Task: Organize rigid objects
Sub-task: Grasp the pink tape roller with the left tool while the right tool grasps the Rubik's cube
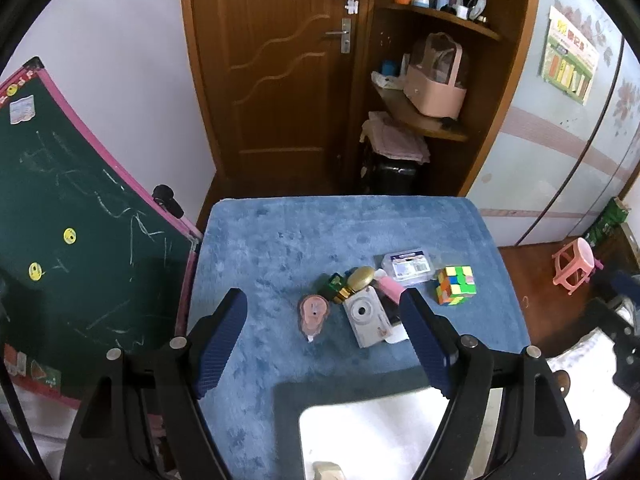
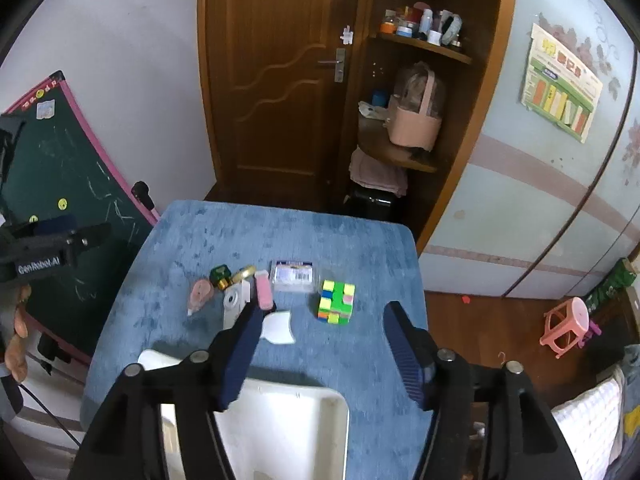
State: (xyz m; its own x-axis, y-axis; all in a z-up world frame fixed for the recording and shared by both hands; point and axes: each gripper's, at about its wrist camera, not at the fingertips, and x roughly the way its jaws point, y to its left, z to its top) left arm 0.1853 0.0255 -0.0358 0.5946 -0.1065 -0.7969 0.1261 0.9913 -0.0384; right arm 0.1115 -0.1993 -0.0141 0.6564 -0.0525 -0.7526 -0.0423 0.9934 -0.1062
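On the blue cloth table lies a cluster of small things: a pink correction tape, a grey toy camera, a green bottle with a gold cap, a pink eraser, a clear plastic box and a colourful puzzle cube. A white tray sits at the near edge. My left gripper hovers open above the cluster, holding nothing. My right gripper is open and empty over the tray, with the cube and a white curved piece beyond it.
A green chalkboard leans at the table's left side. Behind the table are a wooden door and corner shelves with a pink basket. A pink stool stands on the floor to the right. A beige item lies in the tray.
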